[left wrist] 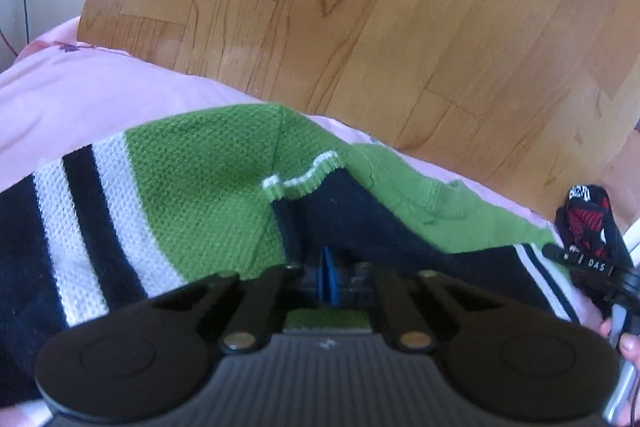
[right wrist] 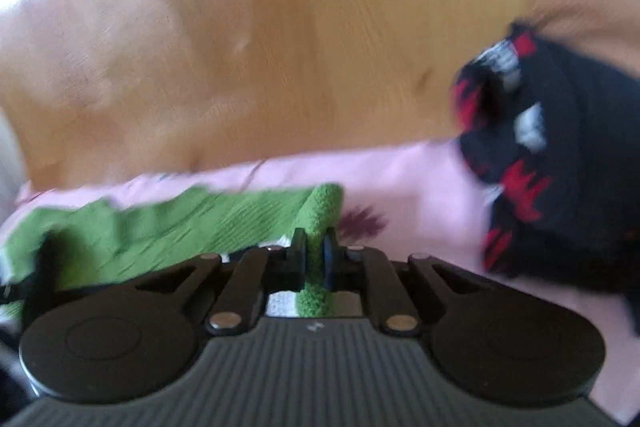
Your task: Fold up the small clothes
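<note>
**Q:** Is there any writing I could read here?

**A:** Only one bit. In the left wrist view, at the far right edge, my right gripper [left wrist: 592, 263] shows white letters that look like "DAS" on a black bar; the rest is too small to read.

**Q:** What are your grippers doing?

**A:** My left gripper [left wrist: 327, 281], at the bottom centre of its view, has its jaws pressed together, the tips buried in a fold of the green, white and navy striped knit sweater [left wrist: 192, 187]. In the right wrist view, my right gripper [right wrist: 316, 259] pinches a raised ridge of the sweater's green knit [right wrist: 320, 215] between its fingers.

**Q:** Where does the sweater lie?

**A:** Across the lower half of both views, on a pink bedsheet [left wrist: 80, 99]. Wooden floor [left wrist: 360, 7] fills the upper part. A black and red patterned garment [right wrist: 540, 147] sits at the right of the right wrist view, blurred.
</note>
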`<state>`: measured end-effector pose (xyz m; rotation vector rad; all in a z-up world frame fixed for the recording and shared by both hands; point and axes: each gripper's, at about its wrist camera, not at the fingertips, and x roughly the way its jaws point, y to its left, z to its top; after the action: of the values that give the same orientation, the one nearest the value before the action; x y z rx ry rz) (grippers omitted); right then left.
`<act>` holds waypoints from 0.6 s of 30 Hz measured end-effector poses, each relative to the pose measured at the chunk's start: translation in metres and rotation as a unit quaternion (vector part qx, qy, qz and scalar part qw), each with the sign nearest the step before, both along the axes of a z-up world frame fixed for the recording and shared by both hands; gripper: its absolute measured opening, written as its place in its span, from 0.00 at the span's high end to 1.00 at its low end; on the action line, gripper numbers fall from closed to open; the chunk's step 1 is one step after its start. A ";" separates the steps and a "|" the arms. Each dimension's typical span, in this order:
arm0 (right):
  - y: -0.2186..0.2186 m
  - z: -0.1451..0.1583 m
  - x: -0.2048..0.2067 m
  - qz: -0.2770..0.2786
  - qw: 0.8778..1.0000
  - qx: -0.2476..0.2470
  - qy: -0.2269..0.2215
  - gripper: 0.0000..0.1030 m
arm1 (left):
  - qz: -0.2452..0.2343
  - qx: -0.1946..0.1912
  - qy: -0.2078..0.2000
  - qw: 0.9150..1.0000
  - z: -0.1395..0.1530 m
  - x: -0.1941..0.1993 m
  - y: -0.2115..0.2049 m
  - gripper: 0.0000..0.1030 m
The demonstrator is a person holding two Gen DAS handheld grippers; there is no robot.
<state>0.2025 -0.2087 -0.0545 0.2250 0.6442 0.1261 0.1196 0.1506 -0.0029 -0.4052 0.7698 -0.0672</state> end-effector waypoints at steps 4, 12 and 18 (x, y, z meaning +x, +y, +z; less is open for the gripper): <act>0.007 0.011 -0.008 -0.021 1.000 -0.008 -0.008 0.73 | 0.016 -0.007 0.005 1.000 0.001 -0.001 0.006 0.96; 0.102 0.047 -0.015 0.233 0.966 0.105 0.028 0.26 | 0.110 -0.002 -0.021 0.994 0.022 -0.020 0.040 0.82; 0.206 0.026 0.008 0.321 0.939 0.007 0.120 0.75 | 0.170 -0.033 -0.030 0.984 0.029 -0.029 0.071 0.82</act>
<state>0.2104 -0.0025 -0.0281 0.0339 0.9446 0.7416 0.0906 0.2217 0.0257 -0.5901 0.6306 0.2153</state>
